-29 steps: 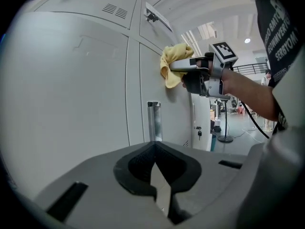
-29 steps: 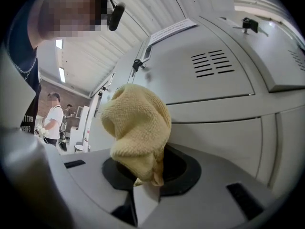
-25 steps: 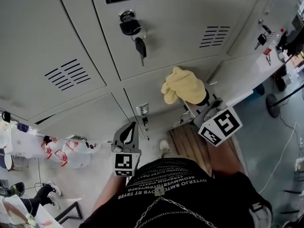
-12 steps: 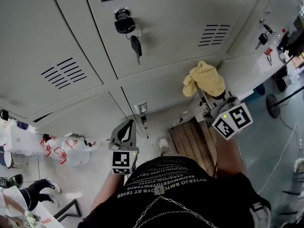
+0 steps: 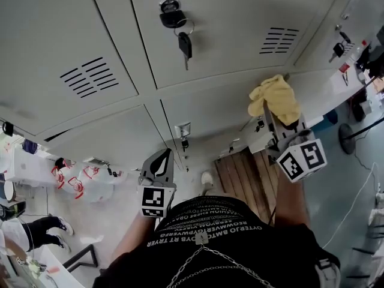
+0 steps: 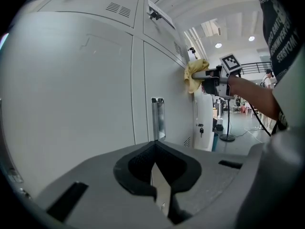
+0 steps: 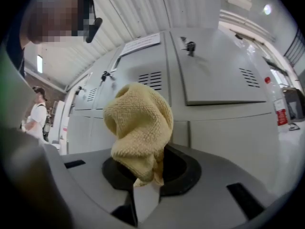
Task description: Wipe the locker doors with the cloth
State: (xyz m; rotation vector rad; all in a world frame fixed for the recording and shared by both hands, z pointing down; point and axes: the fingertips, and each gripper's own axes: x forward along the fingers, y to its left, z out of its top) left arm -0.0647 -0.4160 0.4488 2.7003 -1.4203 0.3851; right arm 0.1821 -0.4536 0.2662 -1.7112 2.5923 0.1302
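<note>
Yellow terry cloth (image 5: 276, 98), bunched into a soft lump, is clamped in the closed jaws of the right gripper (image 5: 273, 114), at about 2 o'clock in the head view. In the right gripper view the cloth (image 7: 138, 123) rises out of the dark jaw recess of that gripper (image 7: 145, 187) and folds over at the top. In the left gripper view the cloth (image 6: 194, 75) lies against the face of the grey metal locker doors (image 5: 240, 11), on a door in the lower row.

The left gripper (image 5: 160, 161) hangs low near 6 o'clock, close to the person's black printed shirt (image 5: 210, 227). Its jaws are together with nothing between them, and in its own view the left gripper (image 6: 159, 187) points along the locker front towards a small upright metal latch (image 6: 157, 119).

Towards 12 o'clock in the head view, a black key (image 5: 185, 44) dangles from a round lock (image 5: 171, 18) on an upper door. Slotted vents (image 5: 90, 77) sit at 10 o'clock. A slatted wooden board (image 5: 246, 173) lies on the floor below the right gripper.
</note>
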